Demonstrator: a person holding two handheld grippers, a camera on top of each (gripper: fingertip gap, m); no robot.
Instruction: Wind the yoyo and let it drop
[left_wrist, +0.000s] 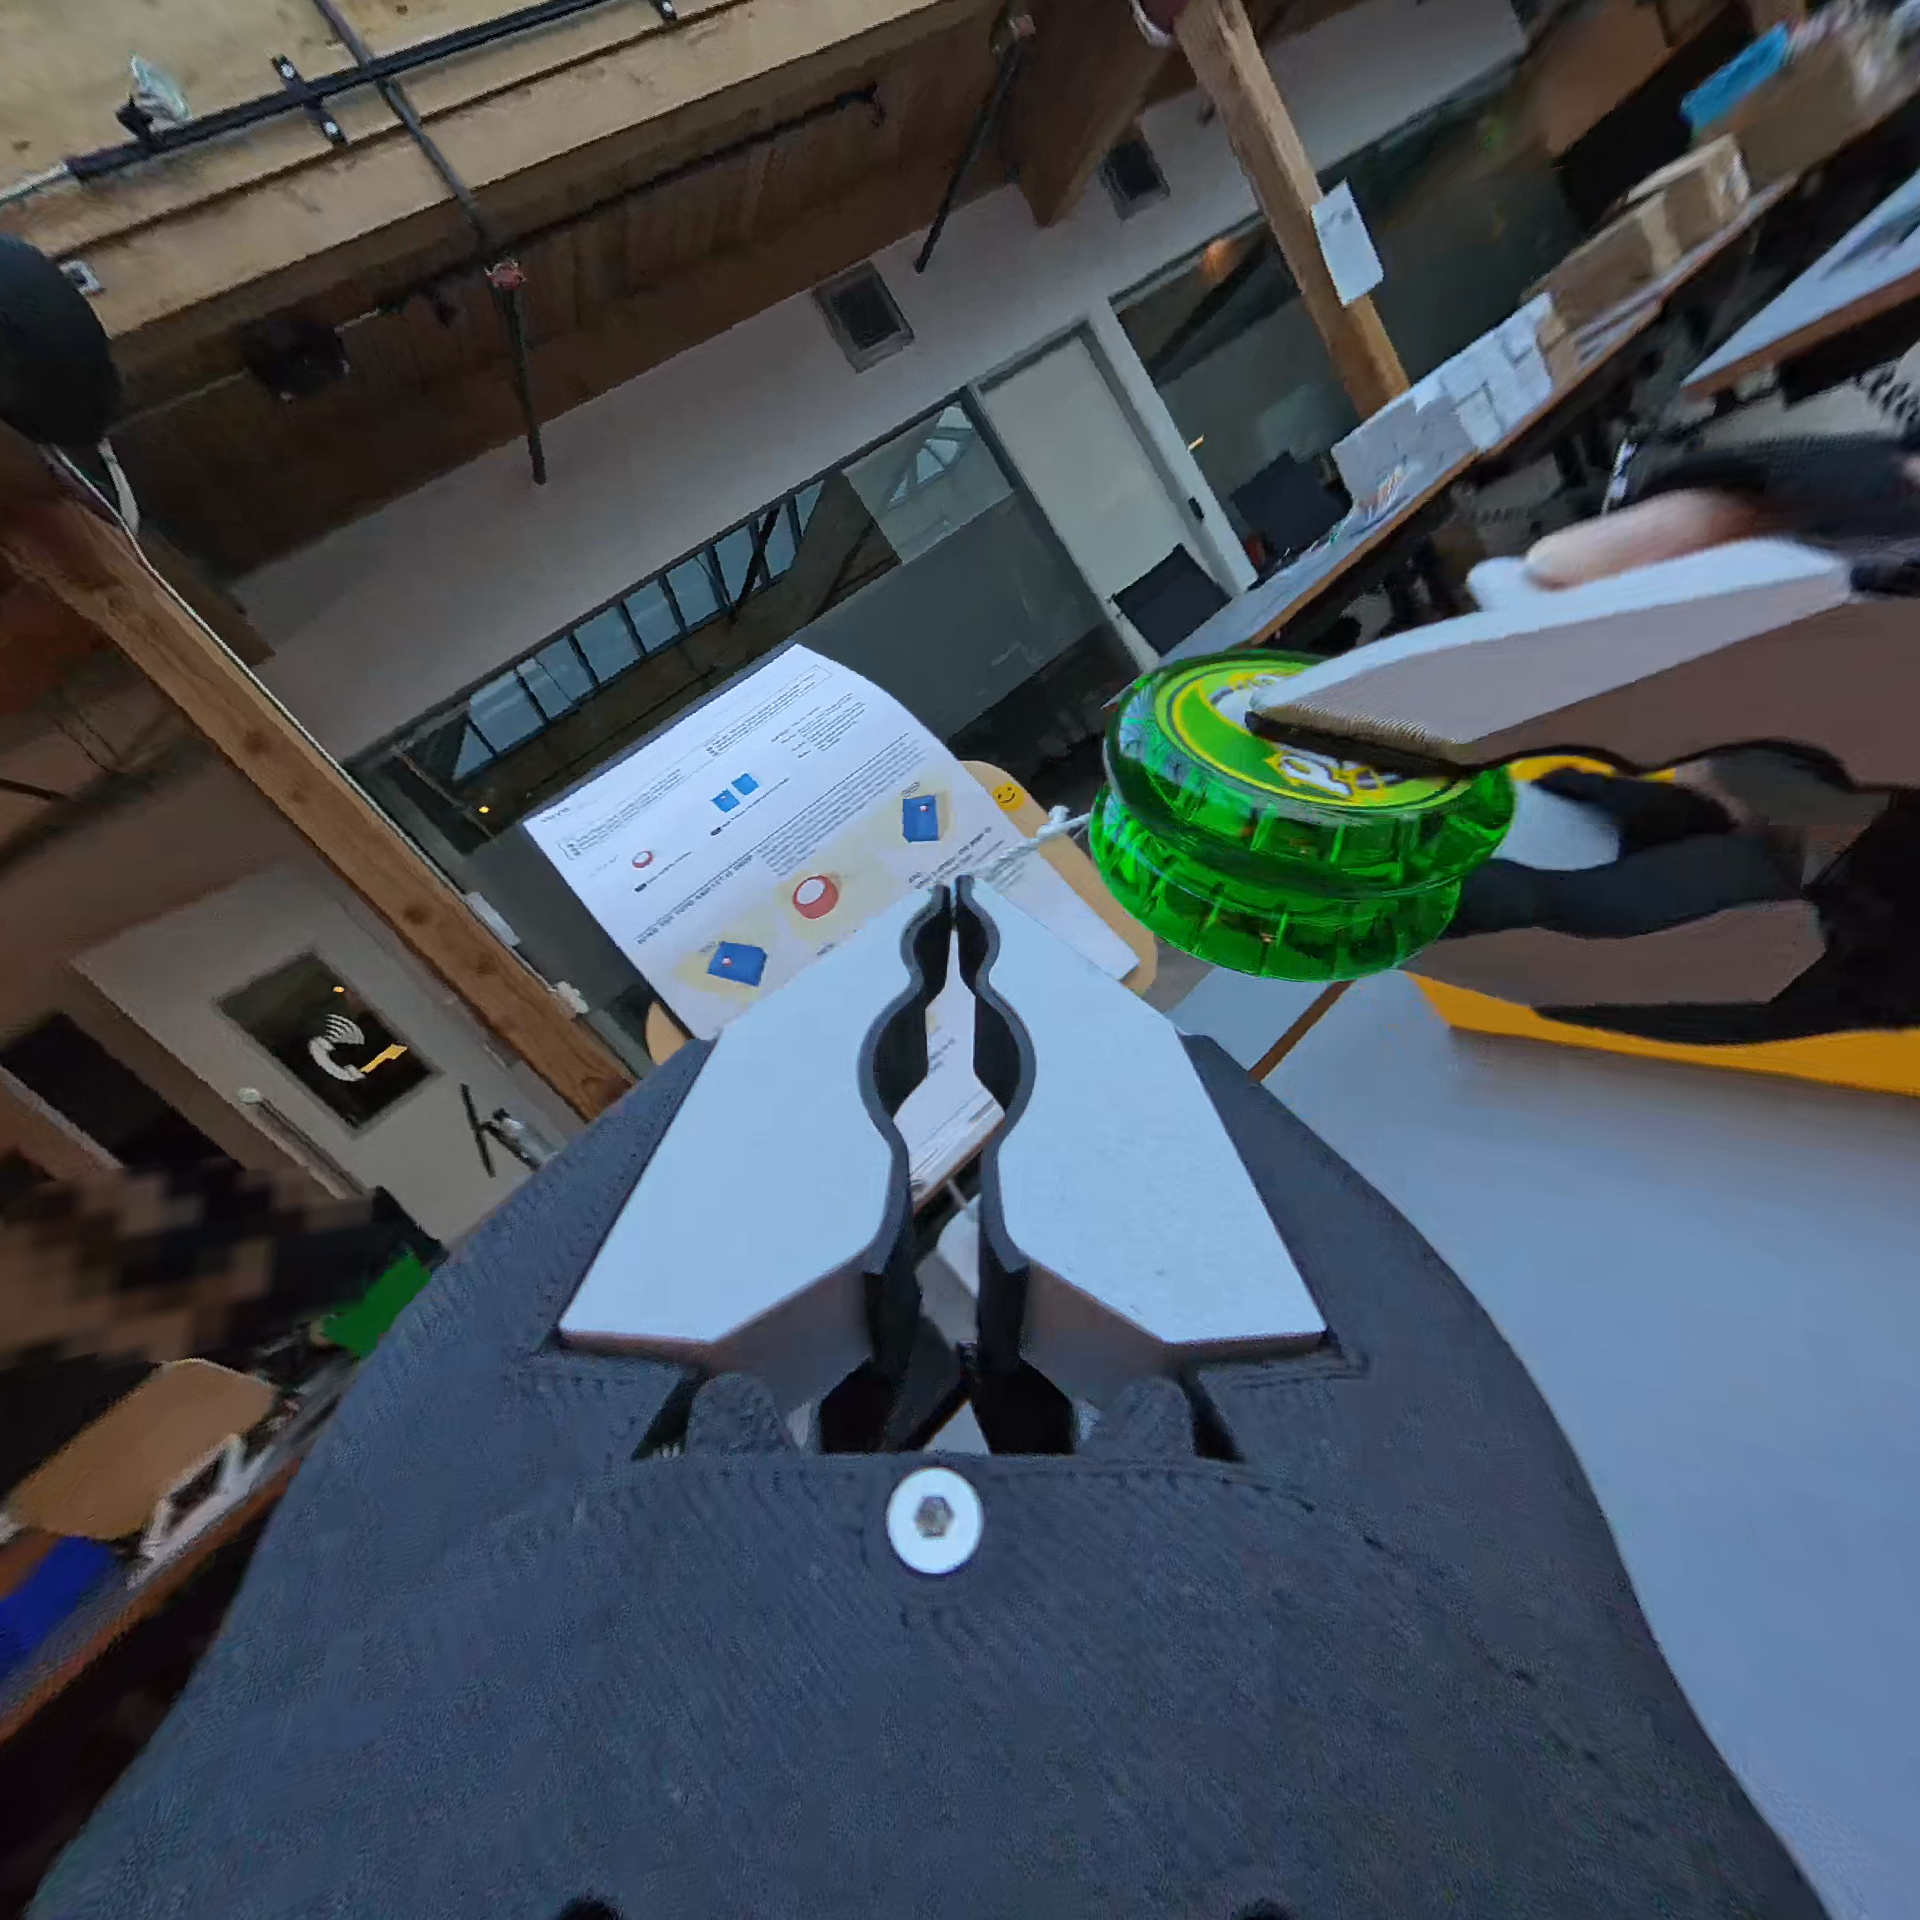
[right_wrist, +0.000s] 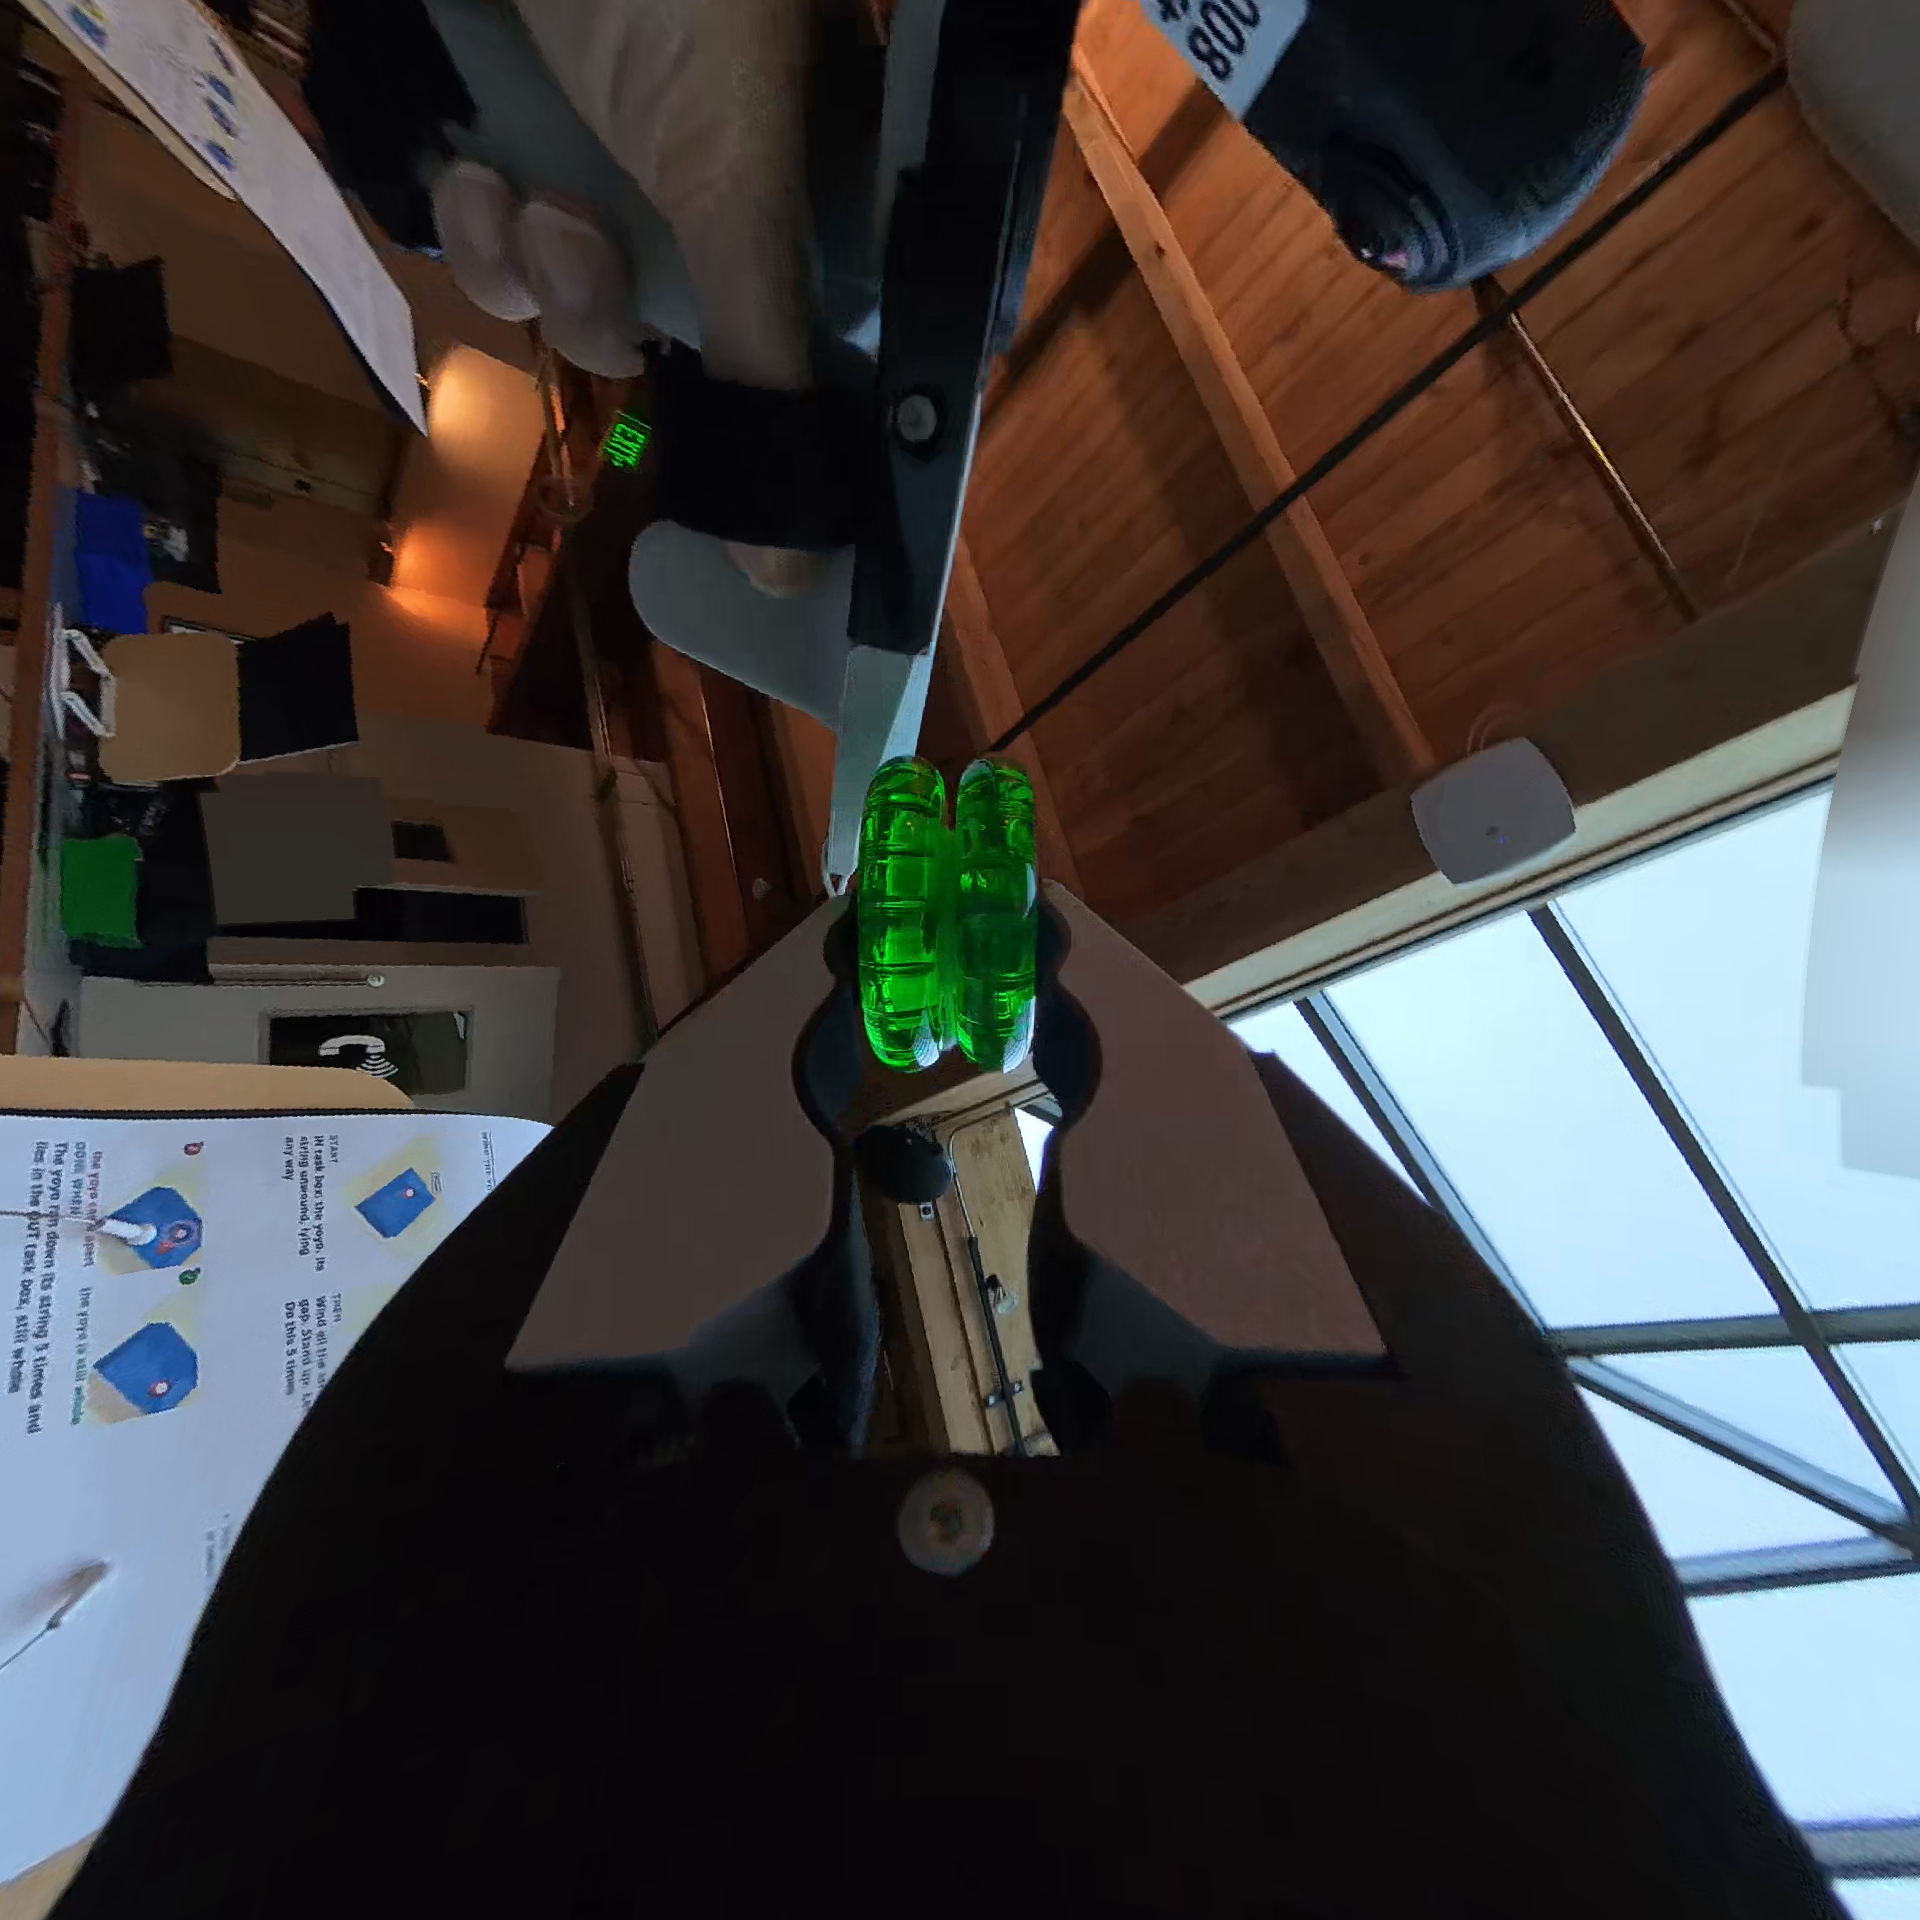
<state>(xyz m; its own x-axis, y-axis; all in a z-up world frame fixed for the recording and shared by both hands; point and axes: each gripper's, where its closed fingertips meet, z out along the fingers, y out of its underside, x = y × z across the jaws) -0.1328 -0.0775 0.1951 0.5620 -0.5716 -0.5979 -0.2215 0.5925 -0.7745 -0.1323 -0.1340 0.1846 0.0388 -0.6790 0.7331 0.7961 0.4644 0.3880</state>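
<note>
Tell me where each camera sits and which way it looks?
Left wrist view: on the left tongs, shut on the string, facing the paper sheet, wall and ceiling; a thumb shows.
Right wrist view: on the right tongs, tipped toward the ceiling; fingers show.
Both show the green yoyo and the other tongs.

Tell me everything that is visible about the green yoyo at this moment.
The yoyo is translucent green plastic: two ribbed round halves with a narrow gap between them. One flat face carries a yellow-green printed label. The right gripper clamps it across both faces, off the table. A white string leaves the gap and runs to the tips of the left gripper, which is shut on it. How much string is wound cannot be seen.
</note>
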